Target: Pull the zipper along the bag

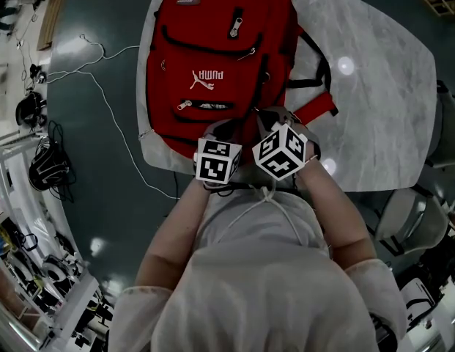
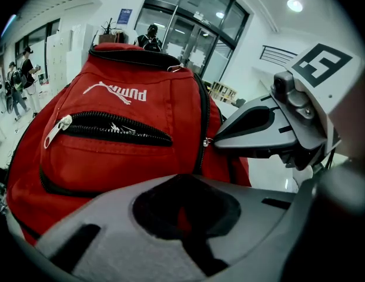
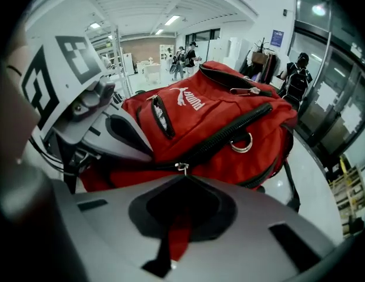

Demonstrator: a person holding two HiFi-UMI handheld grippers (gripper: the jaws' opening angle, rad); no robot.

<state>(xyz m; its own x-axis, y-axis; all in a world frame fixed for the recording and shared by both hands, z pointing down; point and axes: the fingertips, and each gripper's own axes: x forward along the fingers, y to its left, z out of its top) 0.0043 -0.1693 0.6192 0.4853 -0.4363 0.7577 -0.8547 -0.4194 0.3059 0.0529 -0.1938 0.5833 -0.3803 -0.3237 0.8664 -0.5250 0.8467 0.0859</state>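
right gripper [image 3: 182, 180] is clamped on the pull [image 3: 181, 168], right at the near edge of the bag [image 3: 217, 116] on the table [image 1: 374, 108]. the zip [image 3: 235, 128] runs straight away from it, up the side toward the top. left gripper [image 2: 185, 184], just beside, pinches the bag's fabric. bag's red, black zips, lying on its back

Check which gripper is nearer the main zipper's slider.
Right. The right gripper is at the slider, jaws shut on a red strip just behind it. The left gripper grips the bag to its left, farther from the slider.
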